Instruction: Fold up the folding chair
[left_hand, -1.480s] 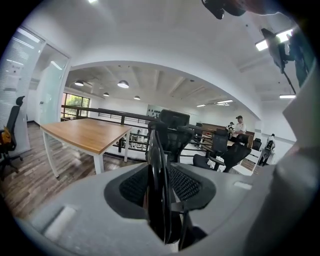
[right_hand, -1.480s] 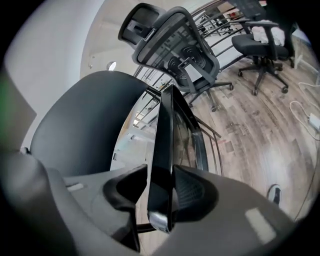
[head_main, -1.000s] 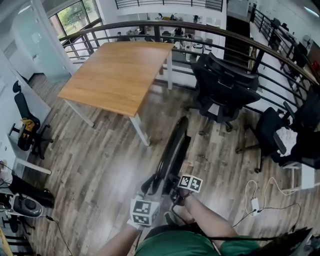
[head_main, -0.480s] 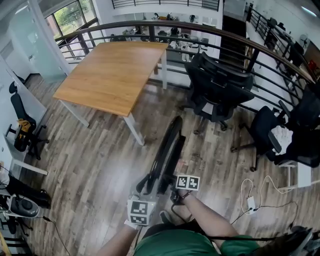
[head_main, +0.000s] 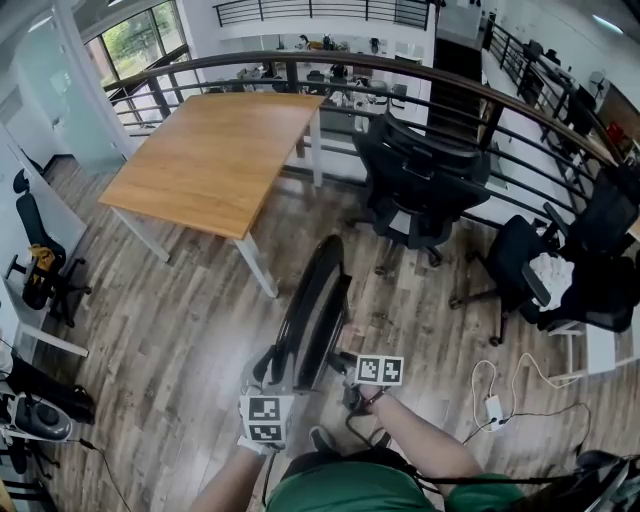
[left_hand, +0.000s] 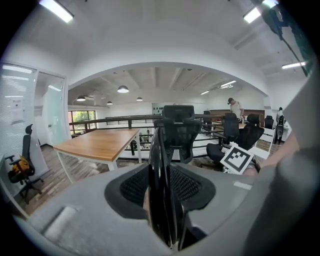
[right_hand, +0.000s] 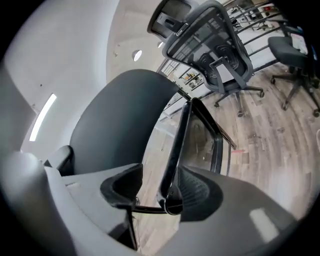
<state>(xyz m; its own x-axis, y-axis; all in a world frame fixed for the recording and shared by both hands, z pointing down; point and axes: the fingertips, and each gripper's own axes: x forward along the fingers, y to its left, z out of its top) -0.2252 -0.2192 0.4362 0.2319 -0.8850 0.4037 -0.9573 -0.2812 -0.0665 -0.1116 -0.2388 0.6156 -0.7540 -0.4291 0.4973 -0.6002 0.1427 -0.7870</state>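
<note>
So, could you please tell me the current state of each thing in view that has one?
folding chair: folded nearly flat, held on edge.
left gripper: shut on the folding chair's edge.
right gripper: open, jaws have just been opening; frame tube between them, not gripped.
wooden table: standing upright.
office chair: upright, unoccupied.

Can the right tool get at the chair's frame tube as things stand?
Probably yes: the tube sits between the jaws of the right tool, apart though just closing slightly; nothing blocks it.
</note>
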